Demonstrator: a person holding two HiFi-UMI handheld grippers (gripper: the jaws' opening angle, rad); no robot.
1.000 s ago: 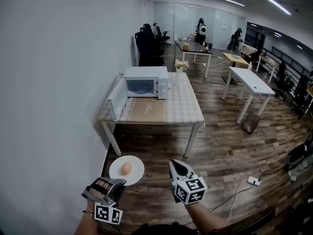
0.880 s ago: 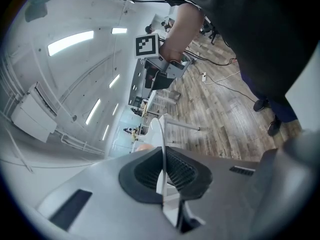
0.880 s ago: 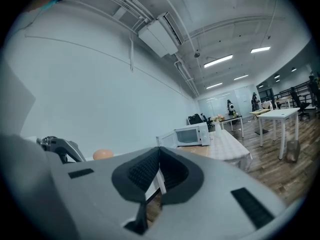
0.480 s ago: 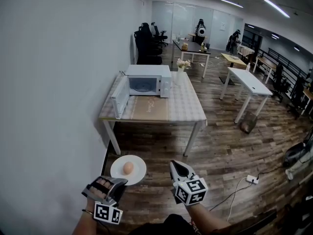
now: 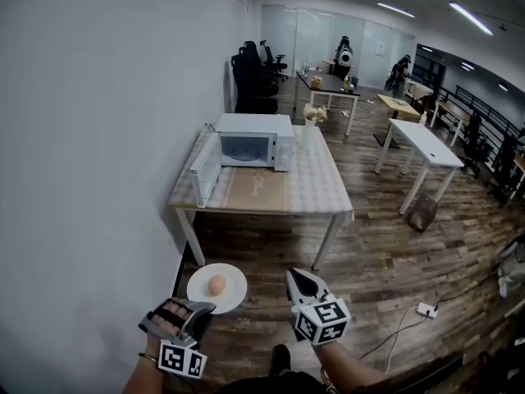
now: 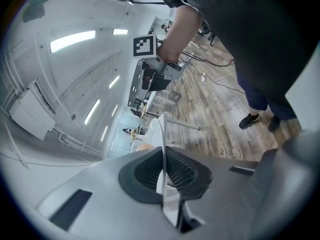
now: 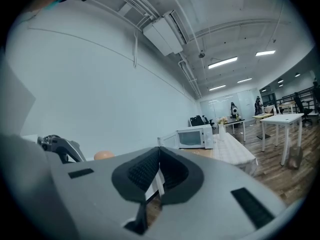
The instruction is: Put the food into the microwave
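A white plate (image 5: pixel 231 292) with a brown egg-shaped food (image 5: pixel 216 285) on it hangs low in the head view. My left gripper (image 5: pixel 199 308) is shut on the plate's near rim (image 6: pixel 161 144), which runs edge-on between the jaws in the left gripper view. To its right, my right gripper (image 5: pixel 296 280) is shut and holds nothing; its fingertips (image 7: pixel 159 150) point toward the table. Ahead, a white microwave (image 5: pixel 253 141) stands on the table (image 5: pixel 316 195) with its door (image 5: pixel 205 171) swung open to the left. The right gripper view also shows the microwave (image 7: pixel 195 135) and the food (image 7: pixel 104 155).
A vase of flowers (image 5: pixel 310 115) stands beside the microwave. A white wall (image 5: pixel 90 138) runs along the left. White desks (image 5: pixel 418 142) stand to the right, black office chairs (image 5: pixel 250 80) behind the table. A brown bag (image 5: pixel 424 212) and a power strip (image 5: pixel 426 310) lie on the wood floor.
The table and microwave have drawn a little nearer and larger in the head view. Both grippers keep their hold and spacing as they are carried forward.
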